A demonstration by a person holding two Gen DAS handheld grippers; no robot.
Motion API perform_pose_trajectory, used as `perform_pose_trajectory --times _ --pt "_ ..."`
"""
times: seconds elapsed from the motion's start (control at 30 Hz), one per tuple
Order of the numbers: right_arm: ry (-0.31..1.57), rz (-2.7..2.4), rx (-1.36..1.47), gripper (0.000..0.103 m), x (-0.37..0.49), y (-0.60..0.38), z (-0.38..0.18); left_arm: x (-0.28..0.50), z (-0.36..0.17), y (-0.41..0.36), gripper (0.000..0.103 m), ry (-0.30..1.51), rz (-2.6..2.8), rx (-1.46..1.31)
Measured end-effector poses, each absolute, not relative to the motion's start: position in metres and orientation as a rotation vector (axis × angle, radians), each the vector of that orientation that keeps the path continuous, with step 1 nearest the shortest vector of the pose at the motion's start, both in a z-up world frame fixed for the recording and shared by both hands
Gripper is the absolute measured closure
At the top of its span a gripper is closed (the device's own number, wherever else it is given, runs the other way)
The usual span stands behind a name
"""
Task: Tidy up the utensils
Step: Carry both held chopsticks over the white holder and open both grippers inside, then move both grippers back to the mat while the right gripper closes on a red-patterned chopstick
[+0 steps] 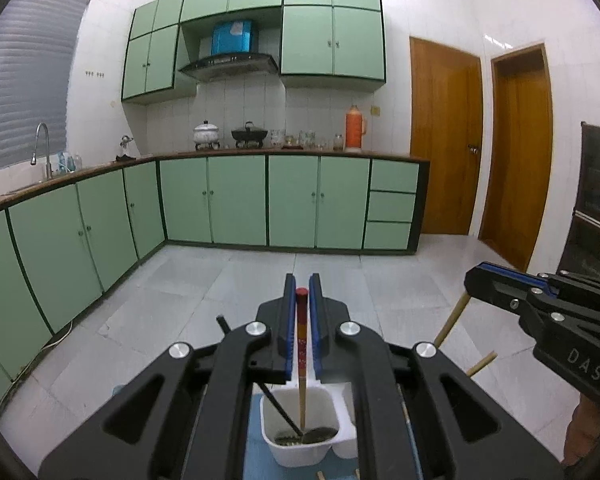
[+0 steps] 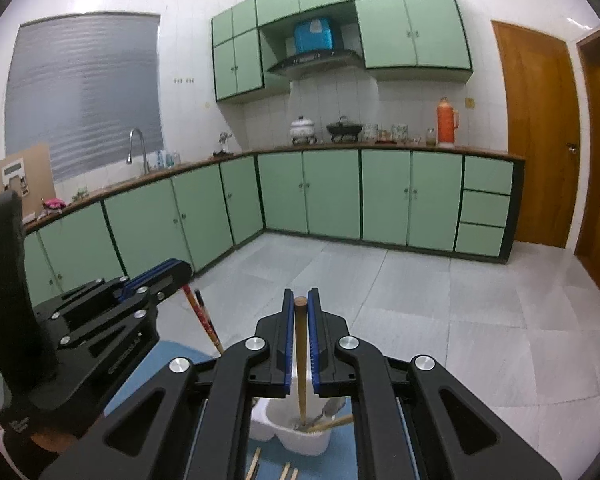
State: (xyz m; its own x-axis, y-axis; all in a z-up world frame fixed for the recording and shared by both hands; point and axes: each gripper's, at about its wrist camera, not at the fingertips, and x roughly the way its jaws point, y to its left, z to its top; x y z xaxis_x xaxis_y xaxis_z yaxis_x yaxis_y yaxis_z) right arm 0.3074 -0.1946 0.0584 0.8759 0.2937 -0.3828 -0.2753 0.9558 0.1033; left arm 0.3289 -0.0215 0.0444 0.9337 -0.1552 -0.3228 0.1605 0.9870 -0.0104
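My left gripper (image 1: 302, 292) is shut on a red-topped patterned chopstick (image 1: 301, 336) that stands upright with its tip in the left compartment of a white utensil holder (image 1: 300, 446). A black chopstick (image 1: 278, 408) leans in that same compartment. My right gripper (image 2: 300, 304) is shut on a plain wooden chopstick (image 2: 300, 352) whose tip is in the right compartment of the holder (image 2: 304, 442), beside another wooden chopstick (image 2: 332, 422). The right gripper shows at the right of the left wrist view (image 1: 476, 280), and the left gripper shows at the left of the right wrist view (image 2: 180, 270).
The holder stands on a blue mat (image 2: 160, 360). Loose wooden chopsticks (image 2: 256, 462) lie on the mat in front of it. Beyond is a tiled floor (image 1: 204, 300), green cabinets (image 1: 236, 200) and wooden doors (image 1: 444, 140).
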Motion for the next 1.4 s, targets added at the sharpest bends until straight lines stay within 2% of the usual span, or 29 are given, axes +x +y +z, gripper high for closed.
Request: perform_pose_trajectory --times 0.1,0.13,0.17,0.23,0.27,0.37,0.43,0.53,0.6,0.7,1.0,1.33,1.4 --pt "0.397 0.288 0.056 0.090 0.301 -0.201 0.059 0.325 0.042 -0.015 0.075 0.332 -0.162 0.010" --pt "0.387 0.280 0.062 0.089 0.297 -0.204 0.061 0.320 0.043 -0.012 0.073 0.326 -0.160 0.003" --pt "0.381 0.275 0.066 0.083 0.295 -0.206 0.062 0.318 0.044 -0.010 0.072 0.322 -0.162 -0.002" --pt "0.355 0.258 0.080 0.074 0.284 -0.212 0.067 0.308 0.050 -0.007 0.059 0.308 -0.159 -0.013" --pt "0.335 0.248 0.087 0.069 0.275 -0.217 0.071 0.300 0.055 -0.004 0.055 0.294 -0.157 -0.019" --pt "0.275 0.209 0.100 0.048 0.249 -0.227 0.080 0.277 0.065 -0.001 0.037 0.257 -0.148 -0.025" --pt "0.236 0.192 0.108 0.040 0.228 -0.232 0.083 0.256 0.070 0.002 0.027 0.231 -0.149 -0.041" --pt "0.184 0.165 0.107 0.027 0.192 -0.236 0.082 0.223 0.071 0.005 0.016 0.205 -0.131 -0.045" --pt "0.163 0.151 0.099 0.017 0.170 -0.237 0.077 0.198 0.067 0.007 0.013 0.188 -0.118 -0.046" --pt "0.159 0.143 0.100 0.008 0.138 -0.238 0.063 0.173 0.058 0.007 0.011 0.198 -0.118 -0.036" --pt "0.289 0.144 0.141 0.006 0.087 -0.234 0.006 0.118 0.014 0.015 0.006 0.276 -0.077 0.014" --pt "0.497 0.148 0.117 0.006 0.067 -0.217 -0.078 0.094 -0.059 0.023 0.006 0.466 -0.046 0.094" --pt "0.536 0.153 0.092 0.010 0.064 -0.210 -0.095 0.091 -0.073 0.024 0.006 0.506 -0.045 0.094"
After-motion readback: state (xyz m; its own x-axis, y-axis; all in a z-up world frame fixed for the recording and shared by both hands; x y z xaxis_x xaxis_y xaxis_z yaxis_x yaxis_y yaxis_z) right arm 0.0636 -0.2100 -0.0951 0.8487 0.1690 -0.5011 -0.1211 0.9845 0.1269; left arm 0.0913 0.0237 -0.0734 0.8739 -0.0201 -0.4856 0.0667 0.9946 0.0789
